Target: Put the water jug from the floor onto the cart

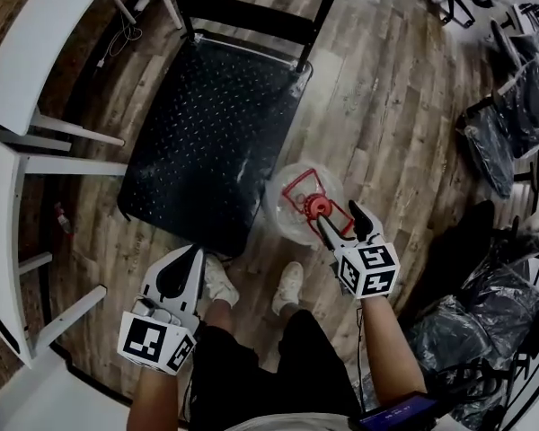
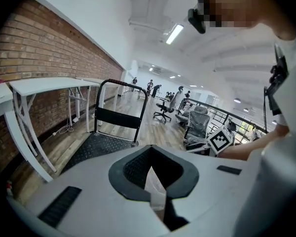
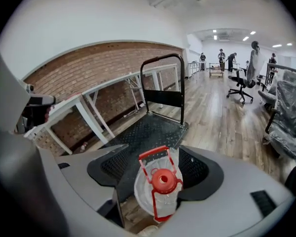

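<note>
1. The wooden floor fills the head view, and the person stands on it in pale shoes.
2. The white tables line the left edge, beside a brick wall.
3. The cart is a black studded platform lying flat on the floor between the tables and the open floor. Its upright black handle frame stands at the far end, and nothing rests on the deck.
4. Plastic-wrapped office chairs are crowded along the right side, well apart from the cart.
5. The water jug is clear and stands upright on the floor just beside the cart's near right corner, ahead of the person's right foot. Whether it touches the cart's edge cannot be told.
6. The right gripper points down at the jug's top with its jaws spread wide. Its own view shows the jug's neck between the jaws, with the pads not pressing on it.
7. The left gripper hangs low over the cart's near edge. Its jaws are drawn together, with only a thin sliver between them, and it grips nothing.
8. The jug's red handle loops over its red cap, just at the right gripper's jaw tips.
</note>
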A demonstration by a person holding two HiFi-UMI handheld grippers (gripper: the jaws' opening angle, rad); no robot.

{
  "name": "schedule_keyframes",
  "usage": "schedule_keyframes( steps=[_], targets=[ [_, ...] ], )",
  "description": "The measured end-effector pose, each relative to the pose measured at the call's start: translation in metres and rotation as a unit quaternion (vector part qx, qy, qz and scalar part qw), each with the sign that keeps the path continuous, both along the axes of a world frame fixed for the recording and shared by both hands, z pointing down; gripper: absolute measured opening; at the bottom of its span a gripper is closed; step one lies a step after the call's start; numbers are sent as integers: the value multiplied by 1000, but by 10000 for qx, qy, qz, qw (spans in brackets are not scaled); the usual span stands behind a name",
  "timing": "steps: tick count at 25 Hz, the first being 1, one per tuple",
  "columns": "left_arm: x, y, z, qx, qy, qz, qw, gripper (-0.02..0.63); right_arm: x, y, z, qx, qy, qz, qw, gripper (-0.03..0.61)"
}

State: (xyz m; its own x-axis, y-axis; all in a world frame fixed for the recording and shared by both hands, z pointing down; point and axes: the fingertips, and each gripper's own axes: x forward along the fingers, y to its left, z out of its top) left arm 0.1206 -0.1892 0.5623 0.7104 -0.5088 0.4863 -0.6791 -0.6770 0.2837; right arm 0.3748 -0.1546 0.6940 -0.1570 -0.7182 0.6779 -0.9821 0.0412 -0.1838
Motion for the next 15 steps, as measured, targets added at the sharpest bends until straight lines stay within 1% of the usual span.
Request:
schedule_keyframes(
  steps=[2, 10, 15],
  targets=[
    [-2, 1, 13, -52, -1, 1, 10000, 0, 0, -5, 20, -66, 141, -52, 9999, 299],
    [-5, 3, 51, -166, 46, -5, 9999, 0, -9, -5, 89, -563, 325, -379, 9972, 351],
    [-12, 6, 68, -289, 40, -40, 9996, 0, -9, -8, 117, -864, 481, -473, 9940, 351]
  ],
)
